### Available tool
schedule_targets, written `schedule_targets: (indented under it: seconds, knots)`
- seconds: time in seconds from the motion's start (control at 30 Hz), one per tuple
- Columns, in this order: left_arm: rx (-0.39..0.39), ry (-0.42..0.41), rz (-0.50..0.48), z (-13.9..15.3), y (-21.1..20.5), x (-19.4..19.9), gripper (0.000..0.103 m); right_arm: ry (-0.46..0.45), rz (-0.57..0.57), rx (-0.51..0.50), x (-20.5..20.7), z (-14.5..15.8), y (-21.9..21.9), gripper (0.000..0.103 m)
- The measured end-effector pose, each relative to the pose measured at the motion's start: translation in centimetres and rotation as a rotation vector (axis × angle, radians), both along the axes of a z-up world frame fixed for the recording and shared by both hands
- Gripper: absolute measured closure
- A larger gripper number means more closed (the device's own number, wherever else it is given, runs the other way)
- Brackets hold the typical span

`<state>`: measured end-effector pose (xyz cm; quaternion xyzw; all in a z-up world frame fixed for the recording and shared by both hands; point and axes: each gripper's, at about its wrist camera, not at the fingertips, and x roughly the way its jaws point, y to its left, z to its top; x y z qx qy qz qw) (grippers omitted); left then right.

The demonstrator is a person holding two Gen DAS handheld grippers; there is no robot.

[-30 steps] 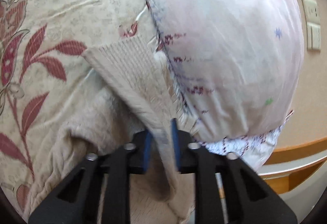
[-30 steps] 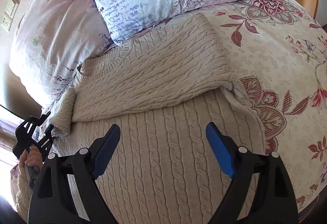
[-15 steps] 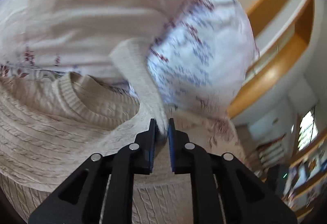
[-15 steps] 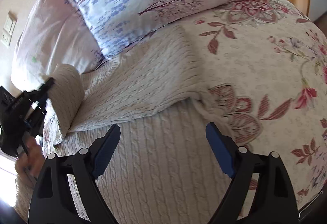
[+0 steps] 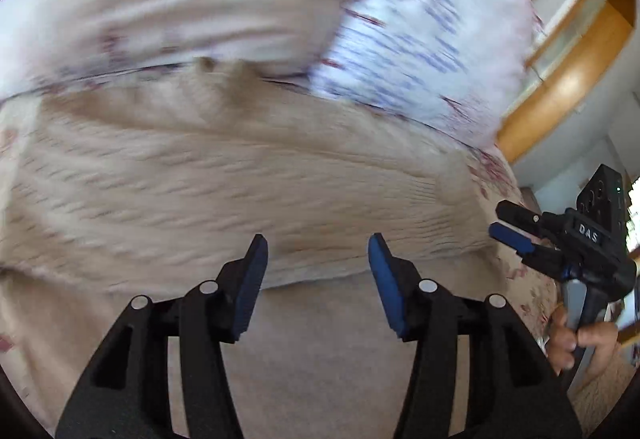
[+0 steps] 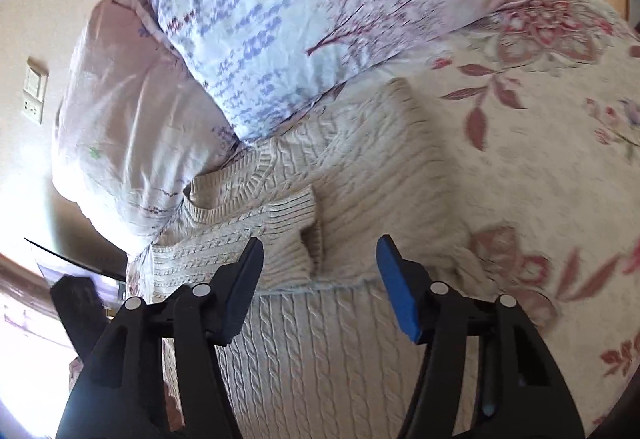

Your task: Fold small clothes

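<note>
A cream cable-knit sweater point(image 6: 360, 199) lies on the flowered bedspread point(image 6: 560, 119) below the pillows. Both sleeves are folded across its chest; the ribbed cuff point(image 6: 296, 219) of the left sleeve lies on top near the middle. My left gripper point(image 5: 316, 259) is open and empty just above the sweater point(image 5: 240, 179); its view is blurred. My right gripper point(image 6: 320, 263) is open and empty over the sweater's lower body, just short of the cuff. It also shows in the left wrist view point(image 5: 508, 223), at the right edge of the sweater.
Two pillows lean at the head of the bed: a pale pink one point(image 6: 120, 111) and a white one with purple tree print point(image 6: 300, 11). A wooden headboard point(image 5: 560, 79) and a wall switch plate point(image 6: 34, 91) lie beyond.
My left gripper carried the left sleeve across the sweater, laid it on the chest and opened, letting go. My right gripper stayed open and drifted slightly over the sweater's body.
</note>
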<state>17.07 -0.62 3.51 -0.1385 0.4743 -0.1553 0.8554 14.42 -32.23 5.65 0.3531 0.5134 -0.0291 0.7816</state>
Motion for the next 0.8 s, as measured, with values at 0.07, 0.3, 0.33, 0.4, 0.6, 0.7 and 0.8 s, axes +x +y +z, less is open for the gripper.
schedule_targets:
  seconds: [0.07,0.3,0.33,0.4,0.6,0.7,0.8]
  knots:
    - [0.041,0.017,0.099,-0.2,4.1,-1.6,0.05,0.03,0.028,0.015,1.3,-1.1,0.8,0.049]
    - [0.079,0.104,0.315,-1.6,13.6,-6.2,0.051,0.083,0.082,0.053,2.3,-3.5,3.0,0.069]
    - [0.088,0.109,0.326,-1.6,14.1,-6.4,0.051,0.083,0.096,0.041,2.4,-3.5,3.5,0.072]
    - [0.083,0.104,0.321,-1.5,14.4,-6.8,0.052,0.088,0.112,0.042,2.7,-3.8,3.9,0.081]
    - [0.09,0.117,0.308,-2.0,13.9,-6.1,0.046,-0.05,0.159,-0.107,3.9,-0.1,5.6,0.093]
    - [0.086,0.117,0.303,-2.3,13.7,-6.1,0.044,-0.151,0.15,-0.195,4.8,3.2,5.7,0.093]
    - [0.076,0.117,0.302,-2.5,13.6,-5.7,0.043,-0.157,0.114,-0.249,4.9,3.7,4.6,0.094]
